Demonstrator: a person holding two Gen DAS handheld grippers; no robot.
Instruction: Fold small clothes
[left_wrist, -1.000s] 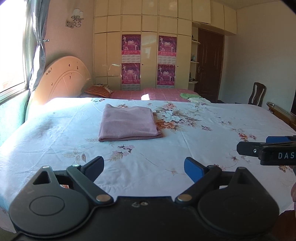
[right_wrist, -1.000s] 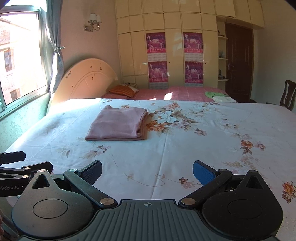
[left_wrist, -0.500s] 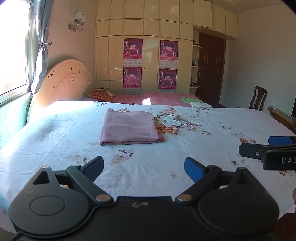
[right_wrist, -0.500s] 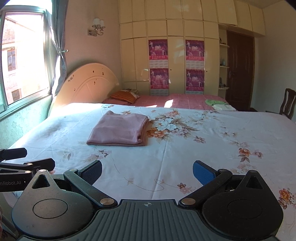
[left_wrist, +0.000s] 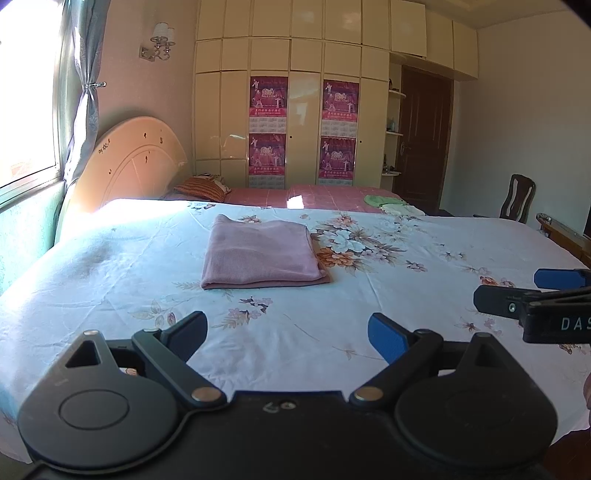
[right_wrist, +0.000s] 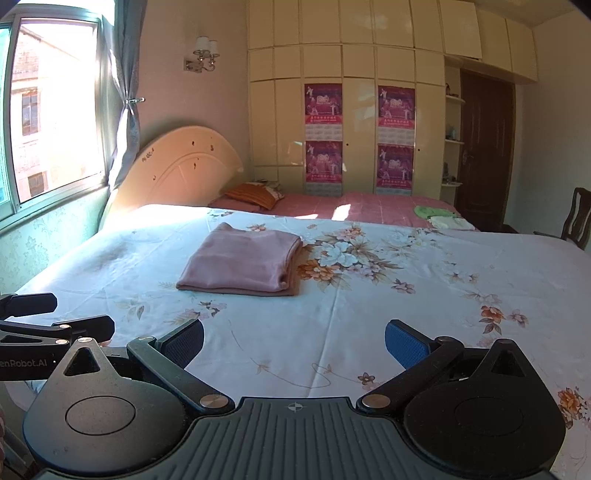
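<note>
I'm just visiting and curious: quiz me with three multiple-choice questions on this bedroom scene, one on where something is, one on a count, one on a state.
1. Where does the pink garment lie?
A. on the floral bedsheet
B. on the chair
C. on the floor

2. How many purple posters hang on the wardrobe?
A. two
B. four
C. six

3. What state is the pink garment in?
A. spread flat
B. crumpled
C. folded

Answers:
1 A, it rests on the sheet beside the big flower print.
2 B, two columns of two.
3 C, stacked layers show at its right edge.
</note>
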